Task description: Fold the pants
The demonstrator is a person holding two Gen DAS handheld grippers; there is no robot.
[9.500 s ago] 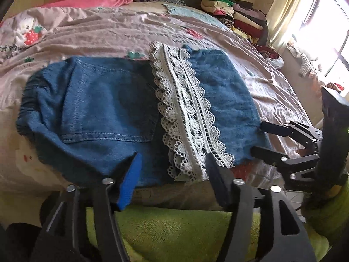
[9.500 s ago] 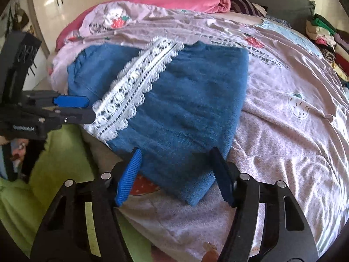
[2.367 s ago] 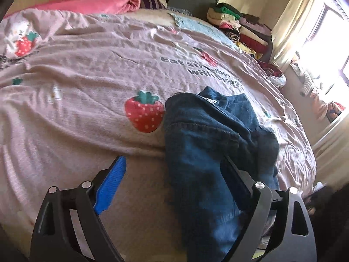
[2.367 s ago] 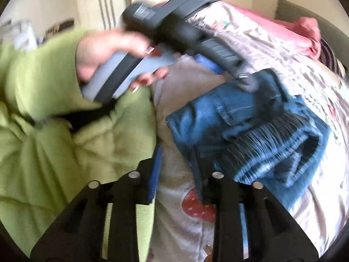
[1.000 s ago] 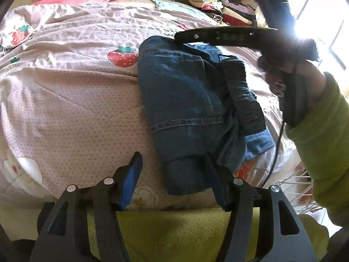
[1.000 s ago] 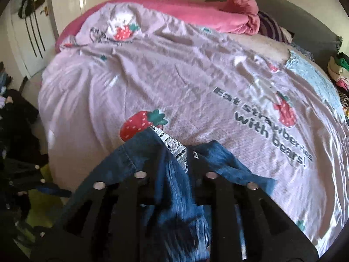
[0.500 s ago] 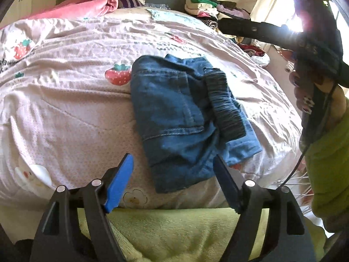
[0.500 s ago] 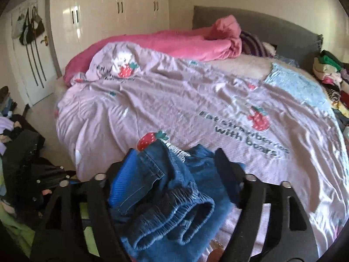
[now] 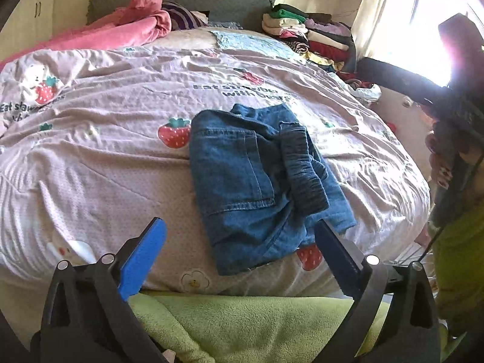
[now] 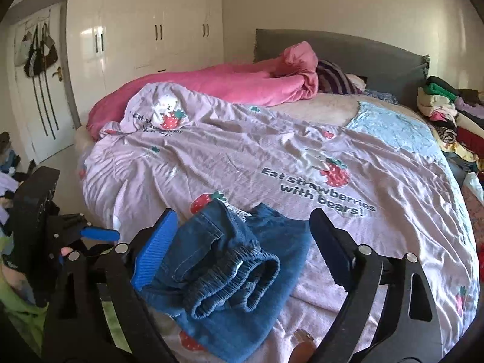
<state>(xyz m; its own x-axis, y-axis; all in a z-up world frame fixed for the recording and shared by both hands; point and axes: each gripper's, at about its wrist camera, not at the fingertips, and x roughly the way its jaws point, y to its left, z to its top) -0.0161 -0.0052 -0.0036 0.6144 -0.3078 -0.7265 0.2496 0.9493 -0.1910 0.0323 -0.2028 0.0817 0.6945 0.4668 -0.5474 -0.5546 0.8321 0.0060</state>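
Blue denim pants [image 9: 254,181] with ribbed elastic waistband, lying on smooth, lightly creased lilac cotton bedcover [image 9: 115,163]; glossy white wardrobe doors [image 10: 145,30]; fuzzy green fleece sleeve [image 9: 242,326]

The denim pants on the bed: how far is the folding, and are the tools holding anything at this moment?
Done: the denim pants lie as a compact folded bundle near the edge of the lilac bedspread, elastic waistband on top. In hand: nothing; the left tool and right tool have just been opening and hold no cloth. Left: perhaps tidying, since the bundle's bottom edge looks uneven, and one corner sticks out.
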